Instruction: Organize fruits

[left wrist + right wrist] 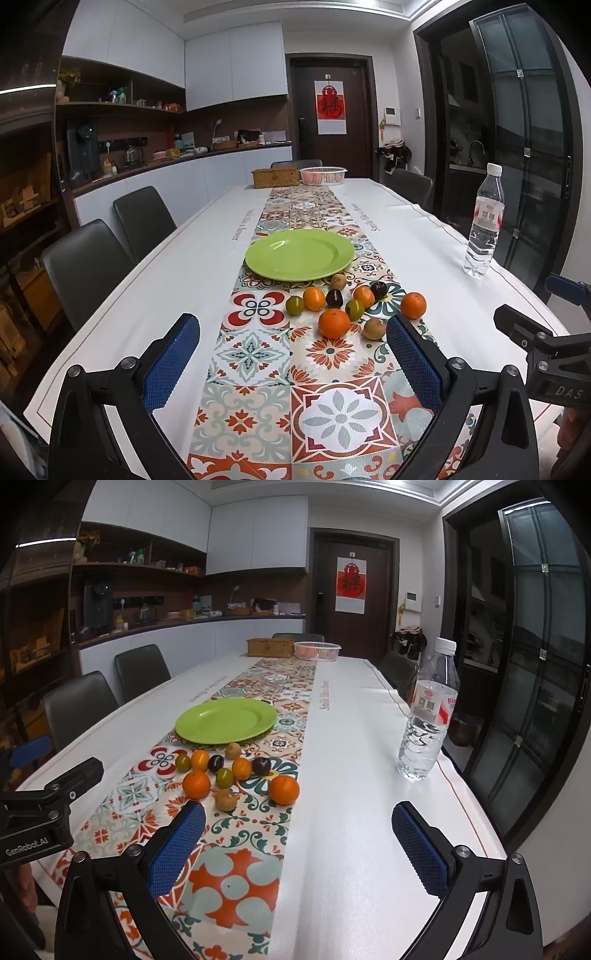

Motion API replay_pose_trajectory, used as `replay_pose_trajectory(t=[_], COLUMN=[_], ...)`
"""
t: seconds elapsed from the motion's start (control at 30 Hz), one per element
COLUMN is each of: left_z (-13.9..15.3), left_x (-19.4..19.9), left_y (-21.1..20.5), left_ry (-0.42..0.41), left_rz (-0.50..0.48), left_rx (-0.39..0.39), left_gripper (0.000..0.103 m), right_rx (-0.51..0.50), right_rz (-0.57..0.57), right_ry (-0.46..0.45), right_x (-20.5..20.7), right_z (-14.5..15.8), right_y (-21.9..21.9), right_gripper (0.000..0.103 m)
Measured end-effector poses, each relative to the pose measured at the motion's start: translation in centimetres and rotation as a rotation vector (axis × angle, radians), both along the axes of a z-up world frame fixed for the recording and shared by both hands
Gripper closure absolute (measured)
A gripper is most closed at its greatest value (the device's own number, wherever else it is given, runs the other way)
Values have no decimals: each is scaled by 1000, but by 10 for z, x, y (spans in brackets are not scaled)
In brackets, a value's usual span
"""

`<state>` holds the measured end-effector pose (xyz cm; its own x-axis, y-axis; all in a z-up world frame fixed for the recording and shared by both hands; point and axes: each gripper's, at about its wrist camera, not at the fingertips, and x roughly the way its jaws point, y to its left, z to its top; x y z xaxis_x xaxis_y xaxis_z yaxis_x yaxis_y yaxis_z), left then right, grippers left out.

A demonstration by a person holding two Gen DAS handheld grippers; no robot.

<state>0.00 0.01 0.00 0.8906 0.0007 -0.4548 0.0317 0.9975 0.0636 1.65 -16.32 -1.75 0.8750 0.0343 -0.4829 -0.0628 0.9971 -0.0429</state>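
A cluster of several small fruits lies on the patterned table runner just in front of an empty green plate [299, 254] [226, 720]. It holds oranges such as the nearest one [334, 323] [196, 784], green-brown fruits [294, 305], dark plums [334, 297] [261, 765] and brown kiwis [373, 328] [226, 799]. My left gripper [291, 332] is open and empty, short of the fruits. My right gripper [298, 821] is open and empty, to the right of and short of the fruits.
A clear water bottle [484, 221] [428, 710] stands near the table's right edge. A wicker box [275, 176] and a white basket [323, 174] sit at the far end. Dark chairs [86, 258] line the left side.
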Motion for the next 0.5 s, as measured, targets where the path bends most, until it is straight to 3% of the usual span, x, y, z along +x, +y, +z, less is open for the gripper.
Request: replay_pose_trajectory(t=[0.5], left_z=[8], left_x=[-6], left_y=[0], left_ry=[-25], left_rz=[3], left_rx=[4], left_gripper=[0], right_rx=[-6], right_rz=[4], right_ry=[-23], right_x=[-3], right_z=[5], right_y=[-2], right_gripper=[1])
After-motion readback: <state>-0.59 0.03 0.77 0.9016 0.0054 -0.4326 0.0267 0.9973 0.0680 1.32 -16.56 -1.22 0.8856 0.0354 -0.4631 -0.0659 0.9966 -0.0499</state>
